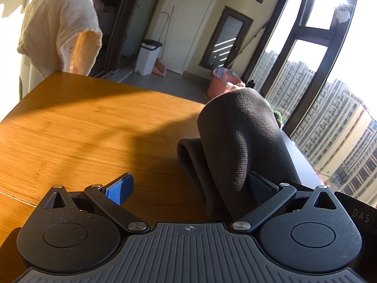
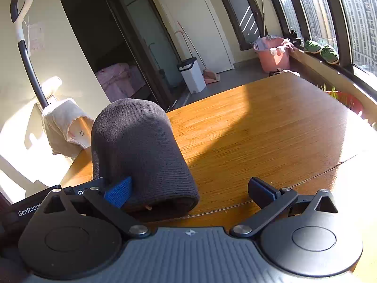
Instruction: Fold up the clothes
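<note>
the dark grey ribbed knit garment (image 2: pixel 141 155) sits on the near part of the brown wooden counter (image 2: pixel 271 127), already doubled into a thick, rounded bundle, with a folded edge facing the right wrist camera. in the left wrist view the same dark grey garment (image 1: pixel 240 141) stands up as a soft hump, with a second looped layer of it lying low on the wood just beside it. so the folding looks well advanced, though the bundle is bulging and loose rather than flat; judging by that, it likely wants pressing down or one more fold, and squaring up.

the left tongs (image 1: pixel 188 186) are spread wide; the right-hand finger is pressed into or tucked under the cloth, while the blue-padded one stands clear over bare wood, so nothing is pinched. the right tongs (image 2: pixel 190 191) are also wide apart, their blue pad touching the side of the bundle and the other finger well clear of it. neither has a grip.

beyond the counter's far edge a cream cloth (image 1: pixel 61 30) hangs draped over something. whether it is the next piece to fold cannot be told. a pink tub (image 2: pixel 274 55) holding laundry stands on the floor by the window.
</note>
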{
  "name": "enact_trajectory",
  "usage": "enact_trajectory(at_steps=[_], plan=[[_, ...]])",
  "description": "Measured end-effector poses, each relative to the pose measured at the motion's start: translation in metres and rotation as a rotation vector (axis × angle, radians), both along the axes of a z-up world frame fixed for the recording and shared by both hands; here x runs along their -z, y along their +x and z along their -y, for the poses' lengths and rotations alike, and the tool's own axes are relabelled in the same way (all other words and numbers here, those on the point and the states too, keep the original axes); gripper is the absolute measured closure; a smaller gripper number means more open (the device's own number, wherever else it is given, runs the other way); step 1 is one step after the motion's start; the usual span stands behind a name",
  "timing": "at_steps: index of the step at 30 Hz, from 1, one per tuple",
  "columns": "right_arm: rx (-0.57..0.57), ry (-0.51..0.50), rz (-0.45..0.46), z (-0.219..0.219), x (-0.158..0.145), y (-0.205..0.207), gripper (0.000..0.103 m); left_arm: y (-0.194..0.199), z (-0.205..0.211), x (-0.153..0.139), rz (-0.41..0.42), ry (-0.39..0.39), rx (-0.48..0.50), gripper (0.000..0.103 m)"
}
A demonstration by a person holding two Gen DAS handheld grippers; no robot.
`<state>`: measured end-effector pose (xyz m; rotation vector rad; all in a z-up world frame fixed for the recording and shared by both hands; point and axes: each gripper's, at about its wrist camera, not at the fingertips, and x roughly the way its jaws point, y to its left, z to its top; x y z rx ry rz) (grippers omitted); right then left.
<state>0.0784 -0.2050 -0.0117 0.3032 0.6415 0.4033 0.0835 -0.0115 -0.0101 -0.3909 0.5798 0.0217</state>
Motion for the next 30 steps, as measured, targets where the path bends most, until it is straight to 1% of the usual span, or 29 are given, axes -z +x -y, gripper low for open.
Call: enact_trajectory(at_steps=[21, 28, 30], plan=[[0.001, 0.004, 0.0, -0.001, 0.0, 0.0, 0.0, -0.001, 0.0, 0.0, 0.003, -0.004, -0.001, 0.0], [-0.002, 0.014, -0.008, -0.001, 0.001, 0.002, 0.0, -0.02, -0.005, -0.001, 0.048, -0.026, -0.026, 0.0], [-0.003, -0.007, 0.0, -0.004, 0.0, 0.003, 0.0, -0.019, -0.004, -0.002, 0.032, -0.009, -0.033, 0.0]])
